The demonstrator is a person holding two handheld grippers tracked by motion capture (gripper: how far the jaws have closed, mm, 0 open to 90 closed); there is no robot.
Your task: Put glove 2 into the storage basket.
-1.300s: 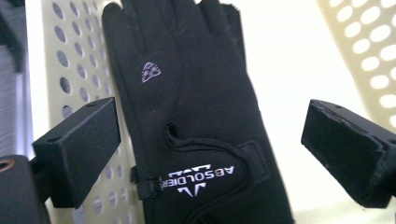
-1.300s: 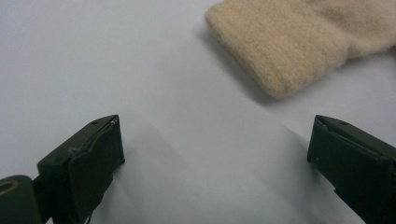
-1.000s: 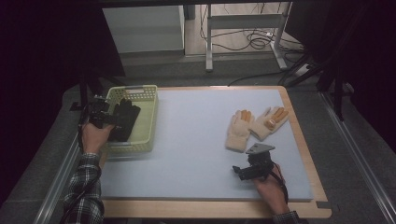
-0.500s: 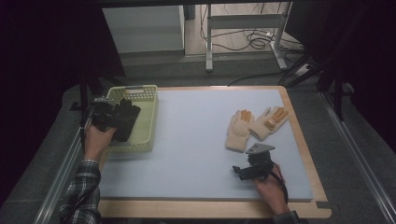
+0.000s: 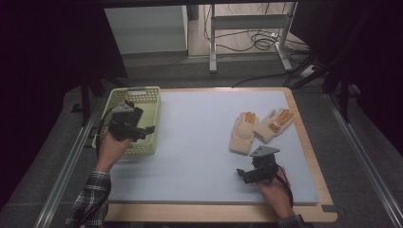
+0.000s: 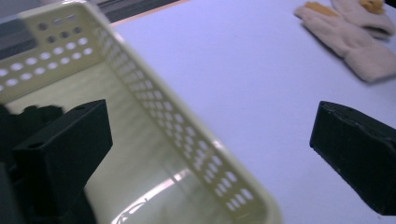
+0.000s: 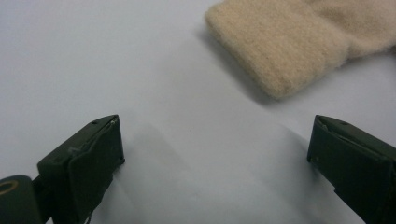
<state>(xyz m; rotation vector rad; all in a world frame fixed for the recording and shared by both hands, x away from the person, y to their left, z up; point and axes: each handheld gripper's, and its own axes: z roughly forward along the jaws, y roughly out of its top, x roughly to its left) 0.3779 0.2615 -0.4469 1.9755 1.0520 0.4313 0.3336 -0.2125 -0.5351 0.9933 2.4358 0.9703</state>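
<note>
A pale blue table [image 5: 199, 142] carries a yellow basket [image 5: 151, 107] and two beige gloves [image 5: 259, 129].

The basket [image 6: 196, 140] is pale yellow plastic, perforated, with a glossy floor that catches light. The gloves [image 7: 299, 42] are fuzzy cream knit cloth with orange fingertips. The mat [image 5: 199, 142] looks smooth and matt, framed by a bare wood table [image 5: 214, 213].

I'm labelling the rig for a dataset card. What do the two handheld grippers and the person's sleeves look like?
Both the left gripper and the right gripper are black with two blocky jaws, a grey three-cornered plate on top and a trailing cable. The sleeves are dark plaid.
</note>
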